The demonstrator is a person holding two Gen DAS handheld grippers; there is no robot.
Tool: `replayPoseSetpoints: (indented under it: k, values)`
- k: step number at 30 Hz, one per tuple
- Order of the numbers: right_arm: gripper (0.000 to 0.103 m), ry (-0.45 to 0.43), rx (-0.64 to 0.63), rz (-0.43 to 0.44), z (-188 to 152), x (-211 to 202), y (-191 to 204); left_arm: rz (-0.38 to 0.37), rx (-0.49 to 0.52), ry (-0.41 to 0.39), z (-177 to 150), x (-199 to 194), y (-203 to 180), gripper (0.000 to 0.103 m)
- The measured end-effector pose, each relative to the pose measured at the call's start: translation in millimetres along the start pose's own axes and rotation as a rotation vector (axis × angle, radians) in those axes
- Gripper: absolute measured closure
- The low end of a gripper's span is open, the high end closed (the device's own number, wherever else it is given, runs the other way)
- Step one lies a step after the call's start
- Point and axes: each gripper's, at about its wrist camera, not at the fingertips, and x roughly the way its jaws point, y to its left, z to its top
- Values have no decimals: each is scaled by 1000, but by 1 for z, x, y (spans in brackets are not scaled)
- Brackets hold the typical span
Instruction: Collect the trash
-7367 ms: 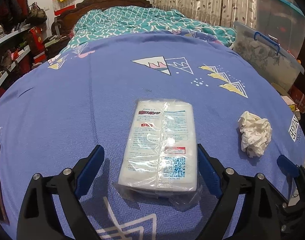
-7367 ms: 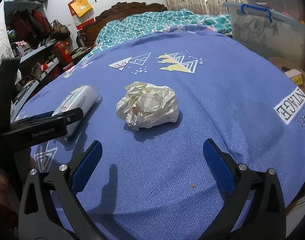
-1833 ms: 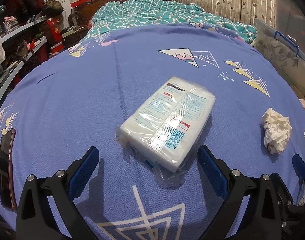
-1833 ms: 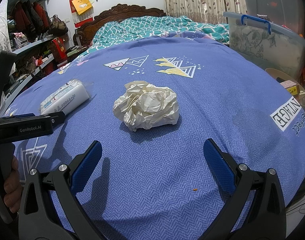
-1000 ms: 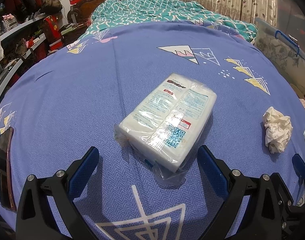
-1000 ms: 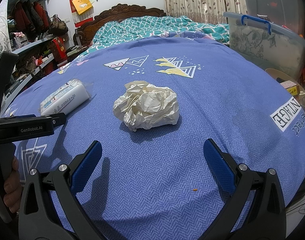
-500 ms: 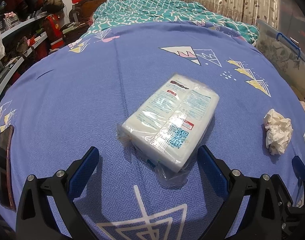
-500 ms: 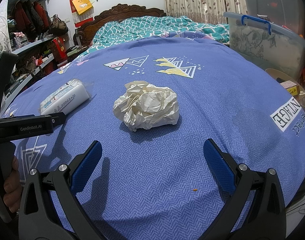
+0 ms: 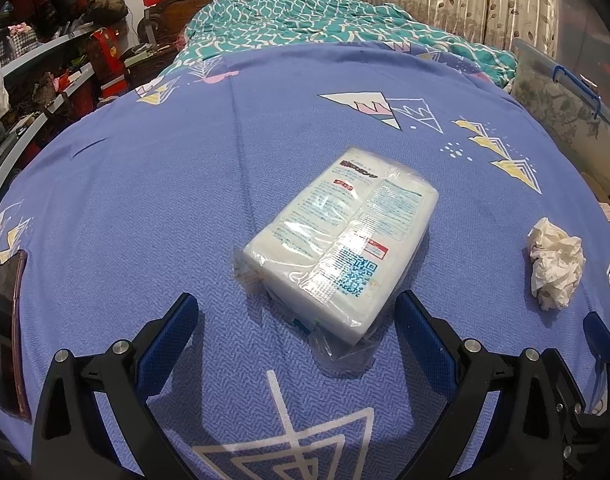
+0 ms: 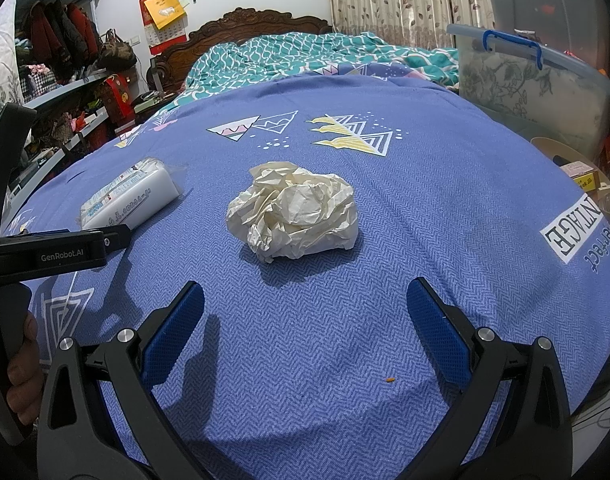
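A crumpled ball of white paper (image 10: 295,216) lies on the blue bedspread (image 10: 425,208), a little ahead of my right gripper (image 10: 305,312), which is open and empty. The ball also shows at the far right in the left wrist view (image 9: 555,262). A white tissue pack in clear plastic (image 9: 341,240) lies angled on the bedspread just ahead of my left gripper (image 9: 295,332), which is open and empty. The pack also shows at the left in the right wrist view (image 10: 131,198), with the left gripper's body beside it.
A dark phone (image 9: 9,332) lies at the bed's left edge. A teal quilt (image 9: 325,28) is piled at the headboard. A clear storage bin with a blue handle (image 10: 533,84) stands to the right. Cluttered shelves (image 9: 45,92) run along the left.
Over the last seconds the left gripper has drawn back and swung, so the tissue pack now lies angled ahead of the fingers instead of between them. The right gripper has stayed still.
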Motion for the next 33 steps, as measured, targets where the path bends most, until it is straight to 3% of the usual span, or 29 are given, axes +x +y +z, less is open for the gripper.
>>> replayPoseSetpoints:
  k: [33]
  values:
    - [3, 0, 0, -1, 0, 0, 0, -28, -24, 18, 2, 2, 5, 9]
